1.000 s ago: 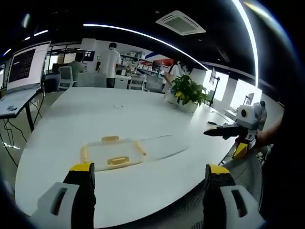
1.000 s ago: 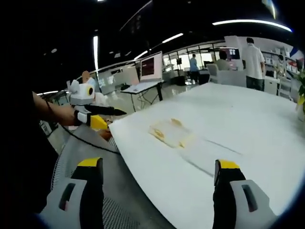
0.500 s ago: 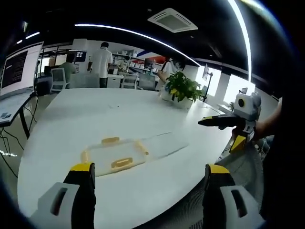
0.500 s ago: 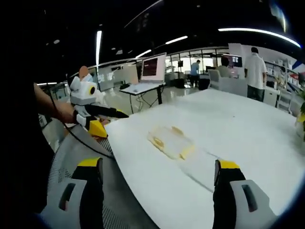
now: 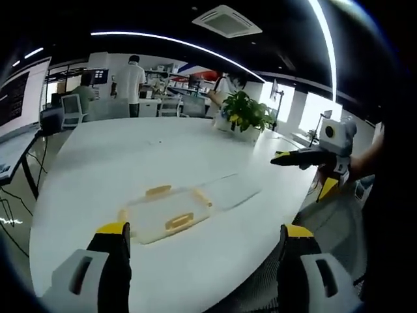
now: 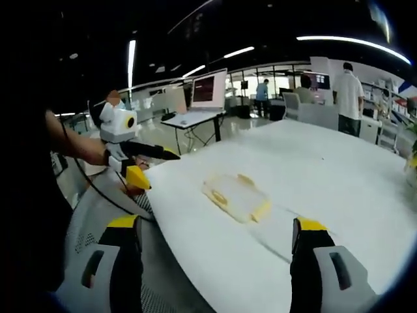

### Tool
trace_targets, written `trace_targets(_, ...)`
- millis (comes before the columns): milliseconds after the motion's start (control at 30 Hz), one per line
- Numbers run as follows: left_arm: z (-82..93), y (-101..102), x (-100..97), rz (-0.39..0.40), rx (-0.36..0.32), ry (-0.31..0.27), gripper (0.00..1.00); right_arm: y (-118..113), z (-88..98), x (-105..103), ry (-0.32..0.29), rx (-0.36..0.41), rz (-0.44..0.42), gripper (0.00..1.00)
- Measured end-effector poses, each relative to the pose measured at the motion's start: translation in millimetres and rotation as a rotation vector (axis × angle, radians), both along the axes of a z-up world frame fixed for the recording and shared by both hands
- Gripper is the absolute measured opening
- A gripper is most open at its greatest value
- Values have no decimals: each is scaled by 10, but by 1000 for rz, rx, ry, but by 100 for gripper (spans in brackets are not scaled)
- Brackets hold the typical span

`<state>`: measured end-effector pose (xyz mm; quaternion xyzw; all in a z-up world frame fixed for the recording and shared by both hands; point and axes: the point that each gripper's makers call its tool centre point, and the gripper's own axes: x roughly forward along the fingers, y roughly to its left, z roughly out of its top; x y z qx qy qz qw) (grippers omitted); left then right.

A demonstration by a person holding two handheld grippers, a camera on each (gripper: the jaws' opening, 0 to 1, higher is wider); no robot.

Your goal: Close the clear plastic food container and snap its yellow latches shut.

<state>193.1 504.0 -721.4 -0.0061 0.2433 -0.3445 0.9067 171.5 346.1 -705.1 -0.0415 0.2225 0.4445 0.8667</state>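
Two grippers: both are in the air at the near edge of the bench, each with its fingers spread wide and holding nothing.
Left gripper (image 5: 202, 238): its fingers (image 5: 112, 242) frame the container from the near side; the same gripper shows at the left of the right gripper view (image 6: 140, 156).
Right gripper (image 6: 212, 235): it looks along the bench from the other side, and it appears at the right of the left gripper view (image 5: 306, 156).
Container (image 5: 166, 212): it lies flat on the white bench (image 5: 130, 156), ahead of the left fingers and a little to their left, well apart from both grippers.
Long axis: it runs across the left gripper view; the clear lid (image 5: 228, 191) lies open and flat beside the base, towards the right gripper.
Yellow latches (image 5: 179, 222): they stand on the rim of the base, not yet snapped.
Nearer gripper: I judge the left one is nearer to the base and the right one nearer to the lid.
Way: nothing stands between the fingers and the container.
Around: a potted plant (image 5: 246, 117) stands at the far side of the bench, well apart; people (image 5: 128, 81) stand behind it.
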Motion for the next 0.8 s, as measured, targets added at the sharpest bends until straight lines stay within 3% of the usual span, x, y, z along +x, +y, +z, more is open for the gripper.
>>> trace_targets(800,-218,248,198,-183,69,47,90,303,-116,316,-13,-85,20,91)
